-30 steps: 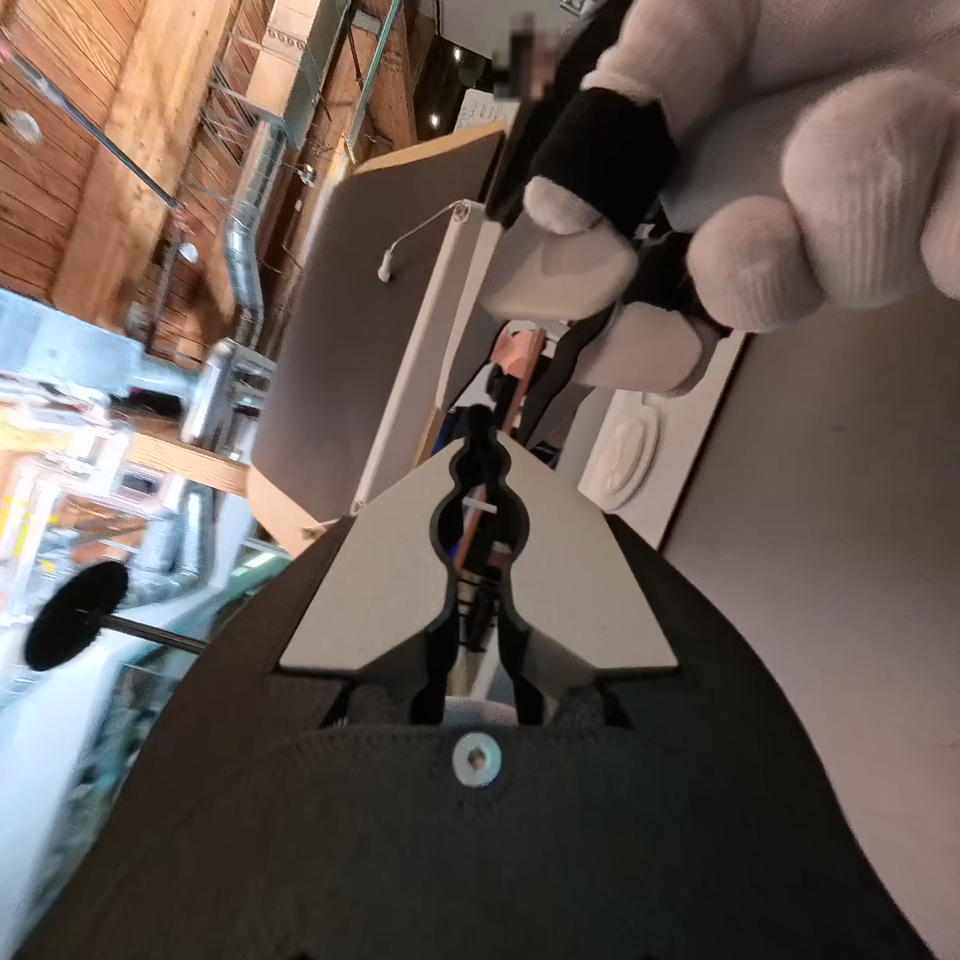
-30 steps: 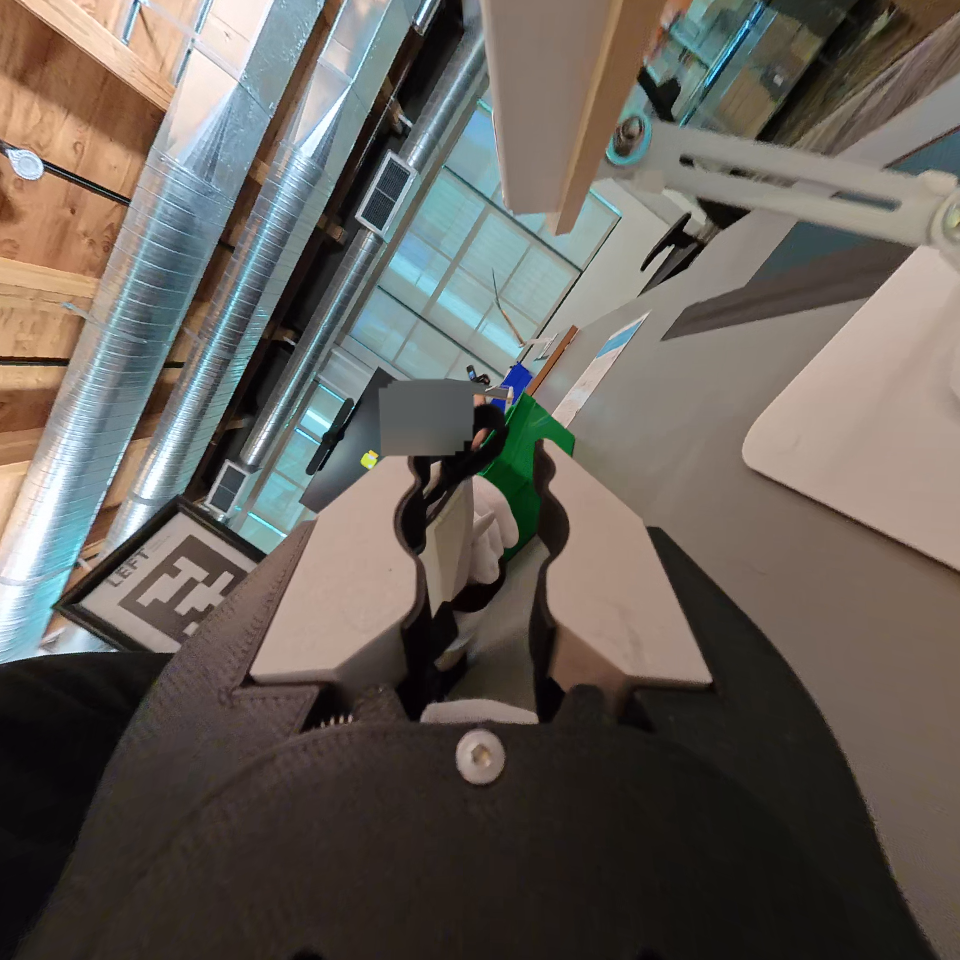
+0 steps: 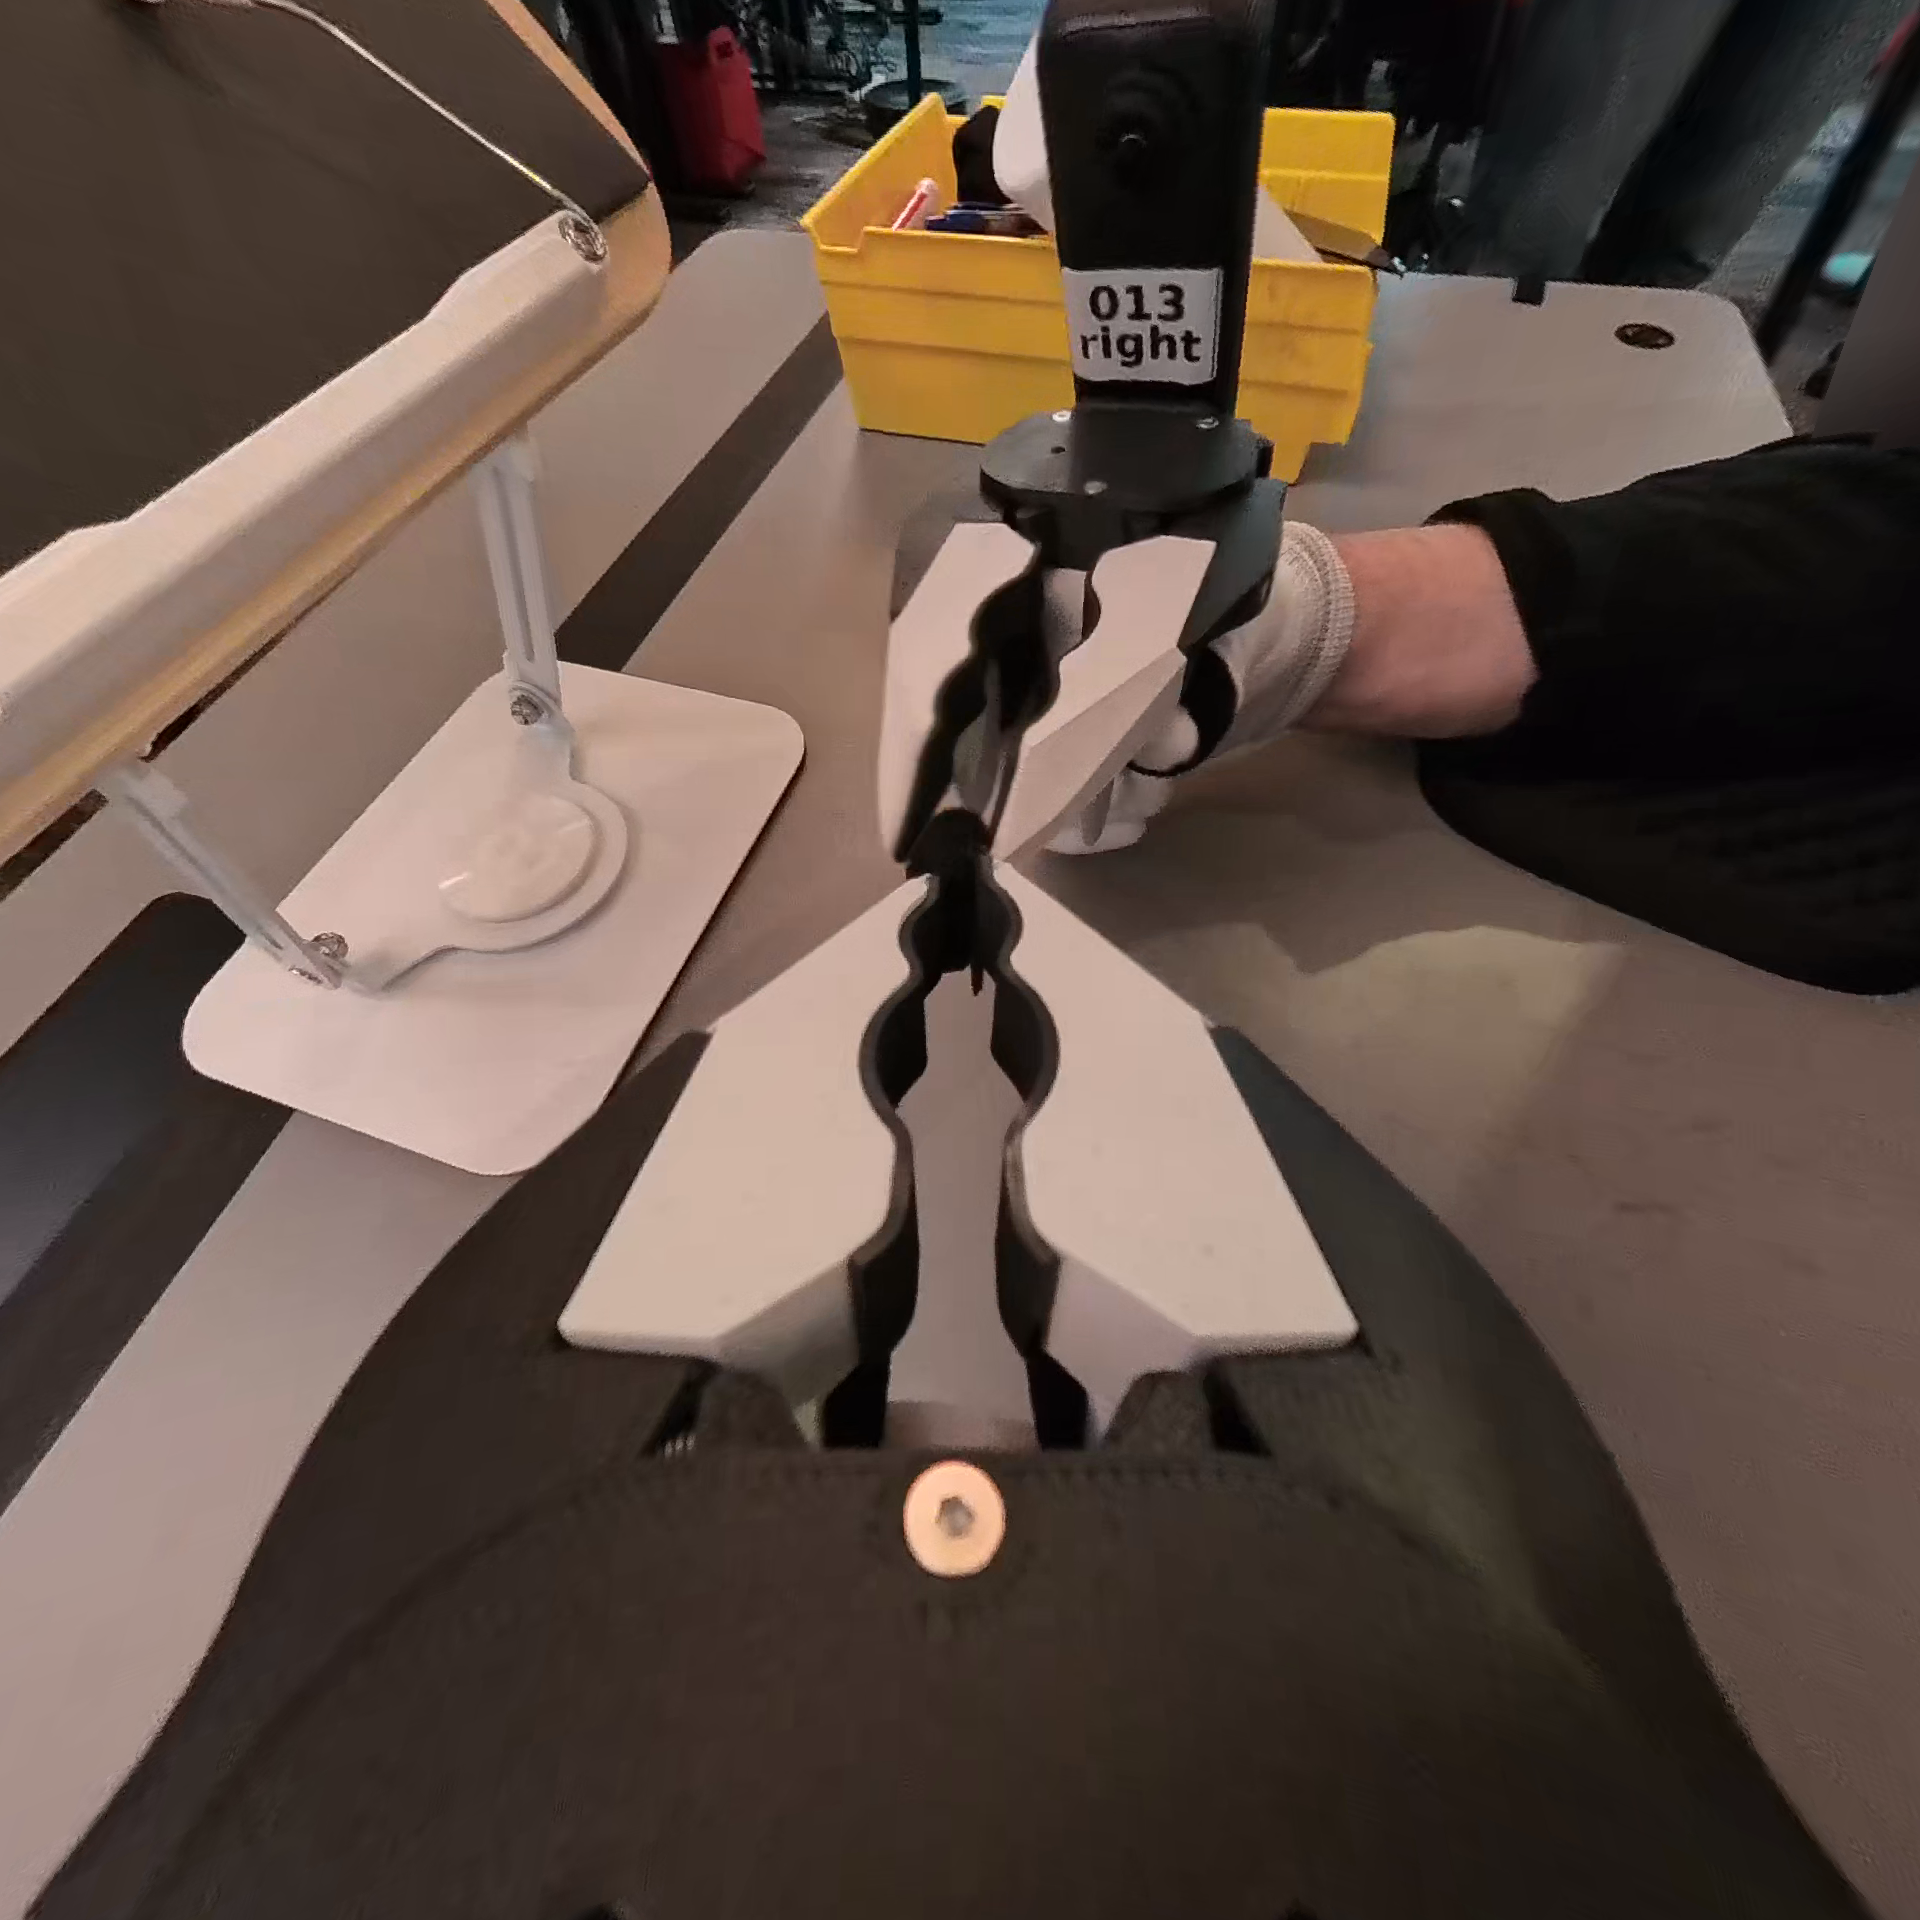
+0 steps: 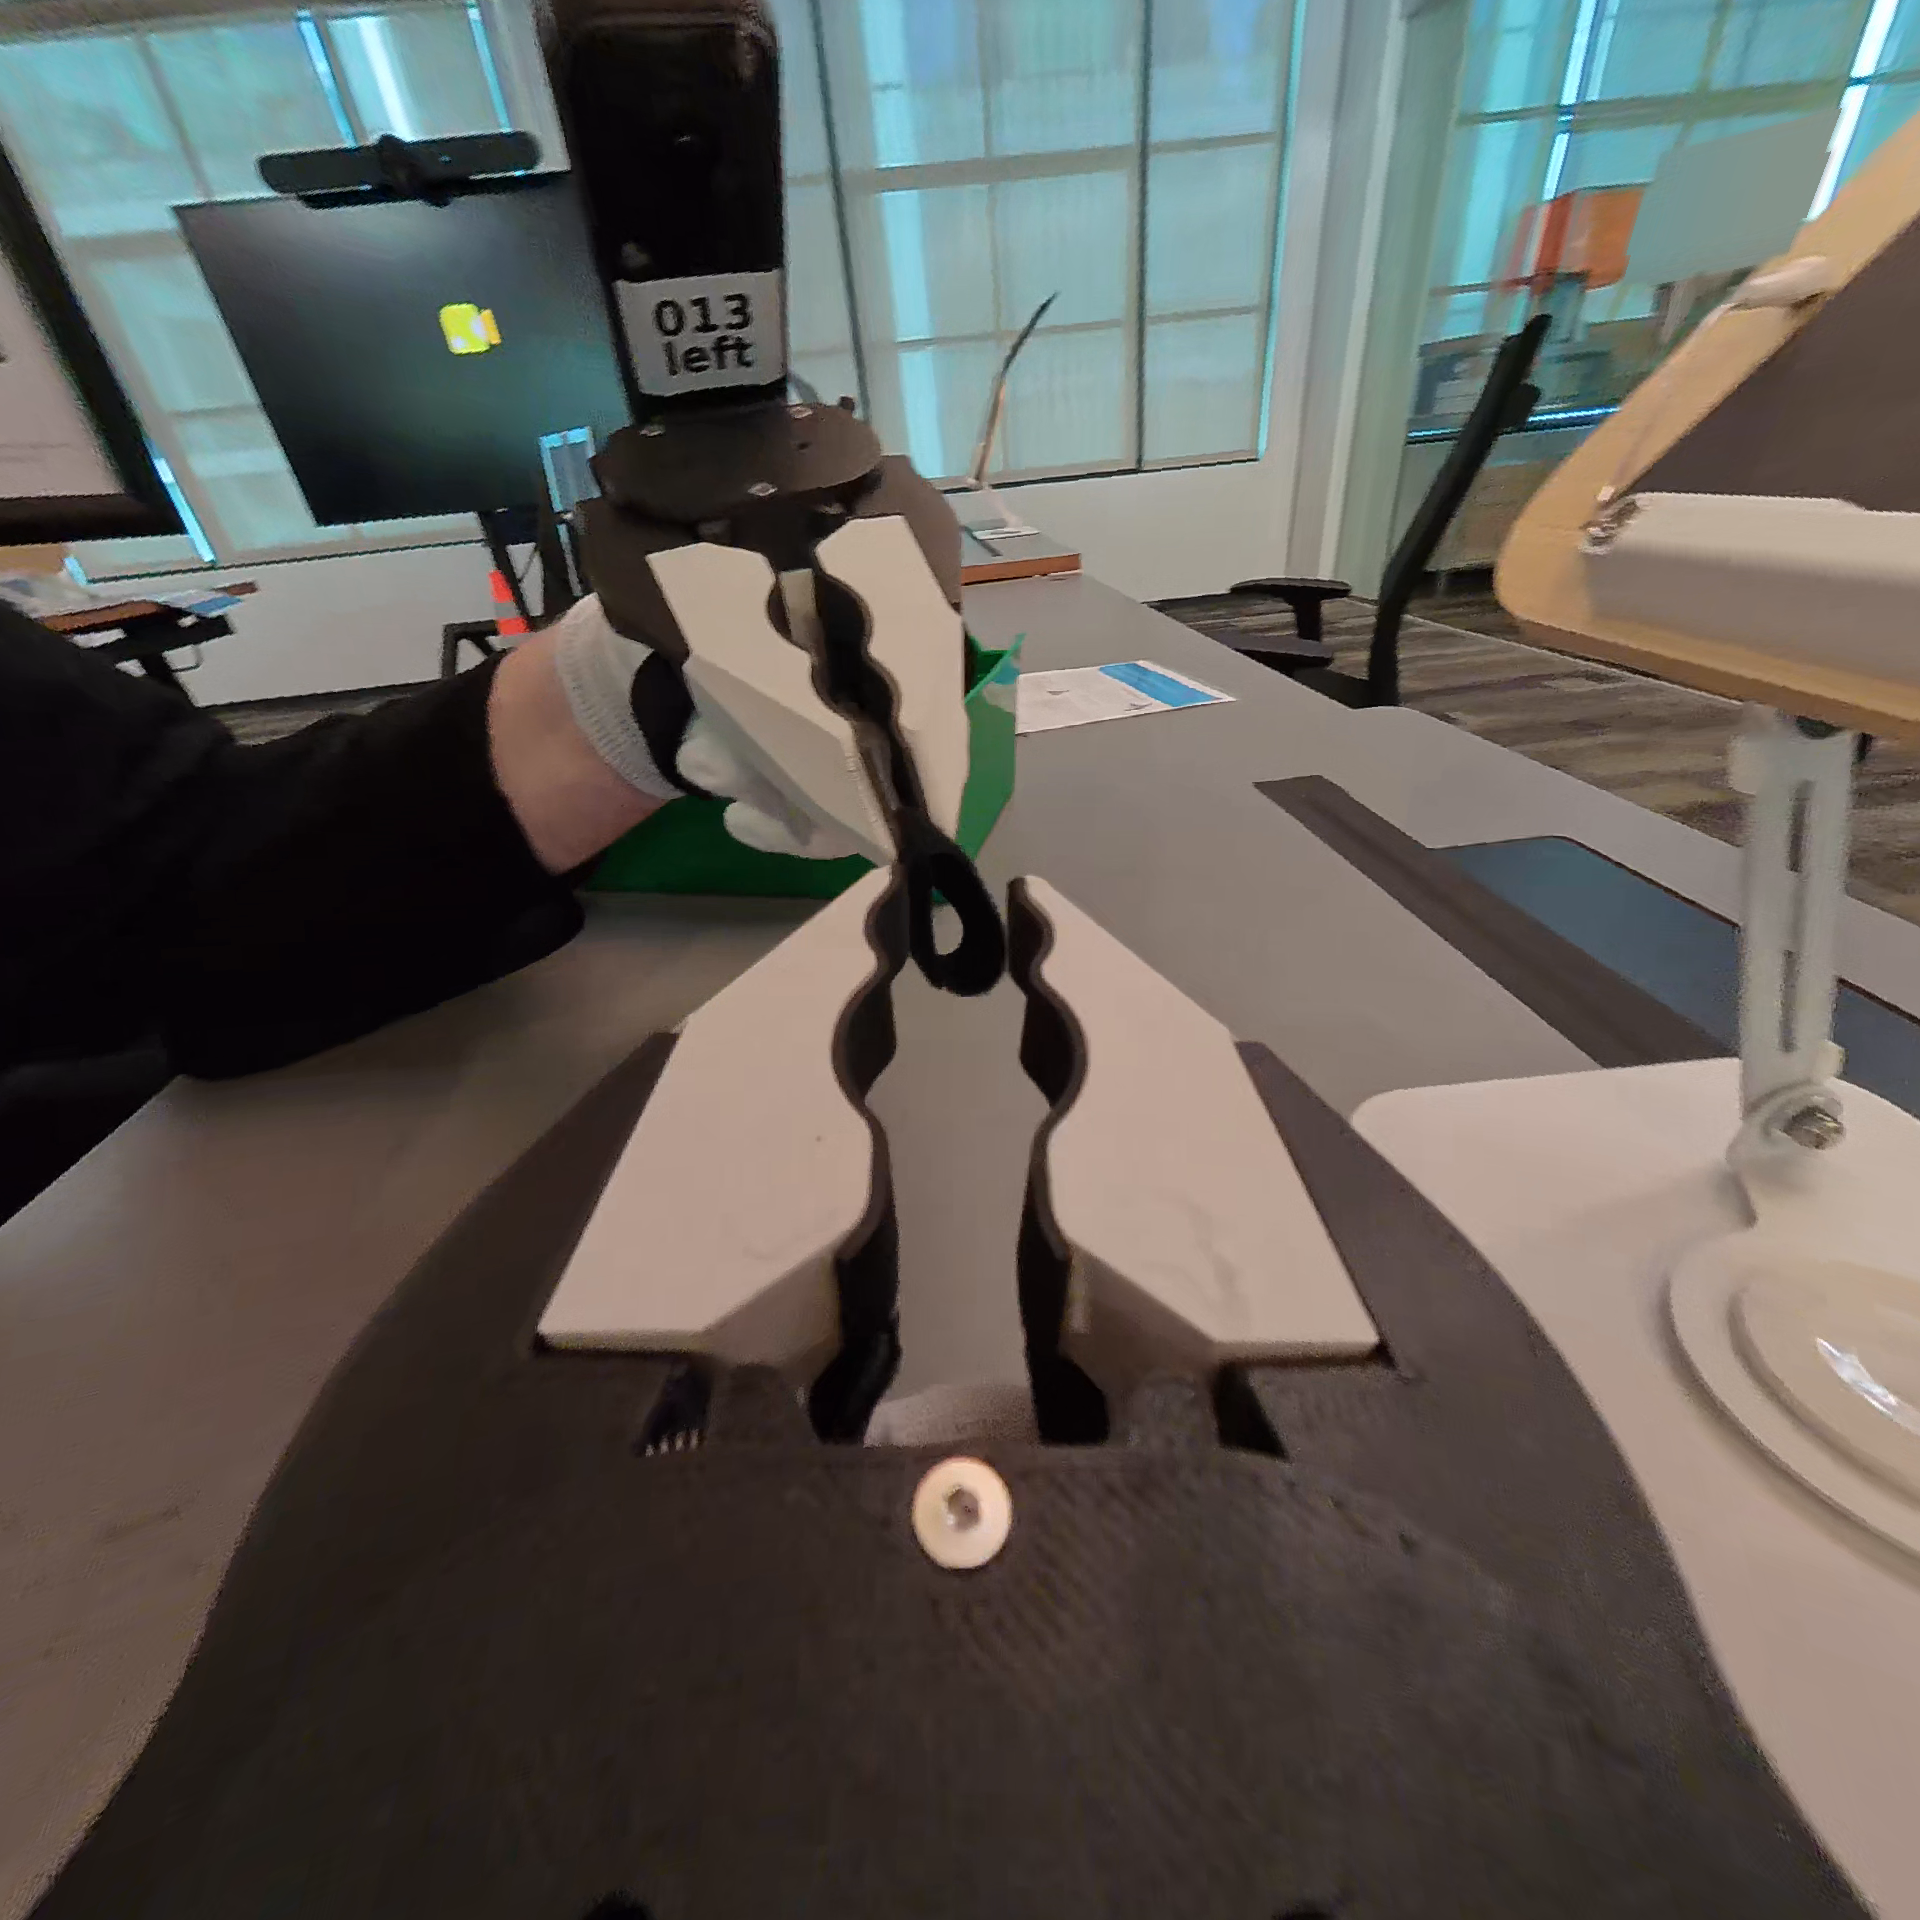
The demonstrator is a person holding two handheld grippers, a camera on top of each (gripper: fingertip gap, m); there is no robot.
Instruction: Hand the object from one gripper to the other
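Left gripper [image 3: 961, 883] clamped on black looped object [image 4: 951, 935], tips pinching it. Right gripper [image 4: 951, 894] parted, loop hanging between its fingertips, contact unclear.

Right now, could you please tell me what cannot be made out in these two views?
- Black looped object: right wrist view, far part hidden between the fingers of the left gripper.
- Yellow plastic bin: left wrist view, contents mostly blocked by the right gripper.
- Green bin: right wrist view, inside hidden behind the white-gloved hand.
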